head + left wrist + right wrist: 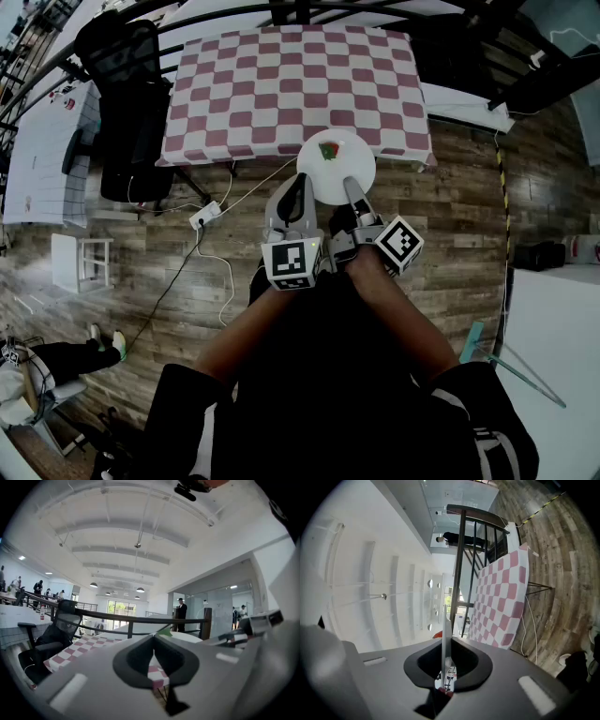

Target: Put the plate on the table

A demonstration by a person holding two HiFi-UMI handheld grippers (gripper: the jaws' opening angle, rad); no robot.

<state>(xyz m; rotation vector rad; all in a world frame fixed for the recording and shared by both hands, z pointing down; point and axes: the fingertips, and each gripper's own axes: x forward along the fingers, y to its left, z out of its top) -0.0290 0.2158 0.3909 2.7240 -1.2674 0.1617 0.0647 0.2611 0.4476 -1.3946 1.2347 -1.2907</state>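
Plate pinched by its rim in our right tool, left tool pressed together, we should lower it level onto the counter.

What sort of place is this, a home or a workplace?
Most likely a big open office or lab hall: a high white ceiling with hanging lamps, glass partition walls with people standing about, and an office chair beside a checkered table.

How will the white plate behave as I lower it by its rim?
The plate is pinched at its rim by the right gripper, so it will probably lever and could slip. It looks thin and rigid, likely breakable. The small red-and-green item on it may slide if tilted.
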